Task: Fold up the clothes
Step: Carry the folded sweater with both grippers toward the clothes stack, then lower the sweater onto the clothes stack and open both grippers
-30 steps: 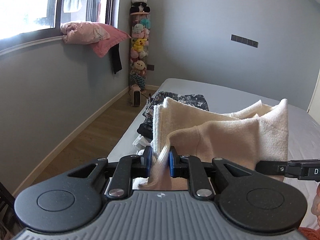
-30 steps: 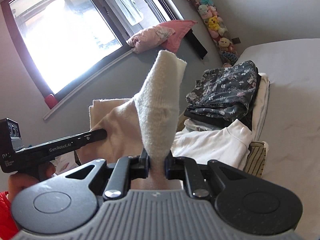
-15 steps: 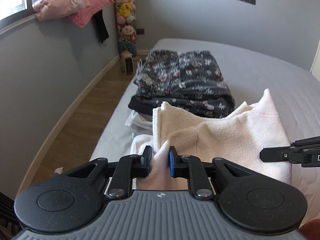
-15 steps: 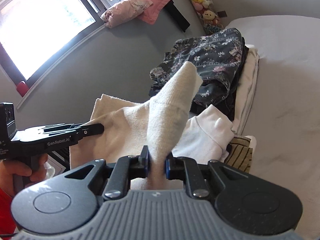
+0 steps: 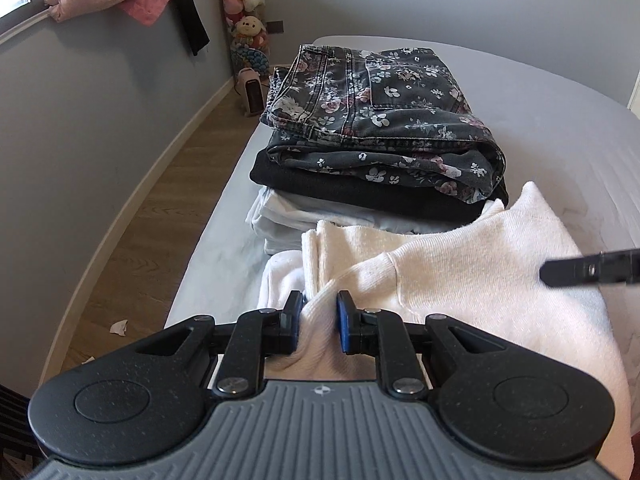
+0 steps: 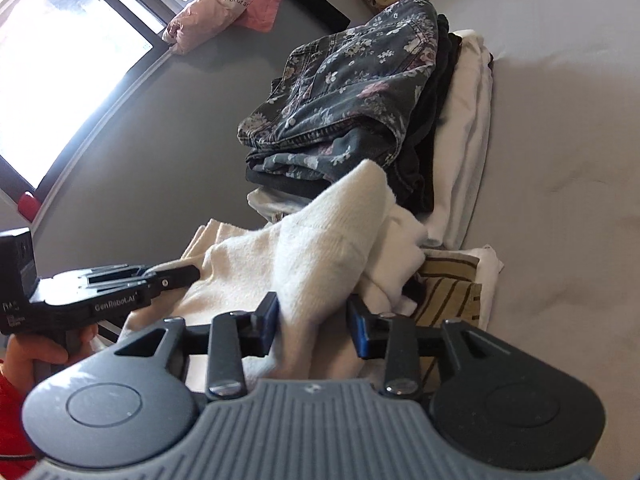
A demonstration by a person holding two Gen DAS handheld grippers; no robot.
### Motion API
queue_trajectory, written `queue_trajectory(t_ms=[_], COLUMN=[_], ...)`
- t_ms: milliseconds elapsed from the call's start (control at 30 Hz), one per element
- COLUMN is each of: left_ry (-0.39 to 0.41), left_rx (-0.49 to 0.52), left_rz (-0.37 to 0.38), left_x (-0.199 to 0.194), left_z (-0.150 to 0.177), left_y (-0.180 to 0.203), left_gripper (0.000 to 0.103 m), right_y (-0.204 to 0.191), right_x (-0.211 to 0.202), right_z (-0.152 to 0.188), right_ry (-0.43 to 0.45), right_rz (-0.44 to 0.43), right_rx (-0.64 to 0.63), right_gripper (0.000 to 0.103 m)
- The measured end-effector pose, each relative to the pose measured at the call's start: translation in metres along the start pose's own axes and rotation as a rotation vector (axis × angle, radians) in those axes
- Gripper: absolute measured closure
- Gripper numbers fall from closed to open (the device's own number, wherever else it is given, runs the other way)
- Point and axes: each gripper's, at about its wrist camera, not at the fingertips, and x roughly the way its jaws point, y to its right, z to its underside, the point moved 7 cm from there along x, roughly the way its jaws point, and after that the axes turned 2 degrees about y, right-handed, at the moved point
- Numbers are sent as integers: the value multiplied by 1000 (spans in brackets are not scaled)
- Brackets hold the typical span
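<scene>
Two tools (image 5: 318, 324) (image 6: 314, 324) flank one cream garment (image 5: 460, 272)

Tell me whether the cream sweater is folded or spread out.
Folded. The cream sweater lies doubled in layers beside the clothes stack, with stacked edges showing at its left end.

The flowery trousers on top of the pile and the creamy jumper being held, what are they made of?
The flowery trousers look like faded grey denim: stiff folds, raised double-stitched seams and a patch pocket. The creamy jumper looks like a soft knit, maybe cotton or wool: fine ribs, fuzzy matte surface, limp drape. The exact fibre cannot be told.
</scene>
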Motion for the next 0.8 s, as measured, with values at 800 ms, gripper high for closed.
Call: queue_trajectory(t_ms=[800], left_ry=[168], left_rx=[-37], left_rz=[-82], left_x=[-73], left_z=[-16], left_y=[-20], left_gripper=[76], right_y=[-18], right_x=[-36], right_z=[-33], right_ry=[98], right_rz=[158], right_rx=[-276], right_gripper=[66])
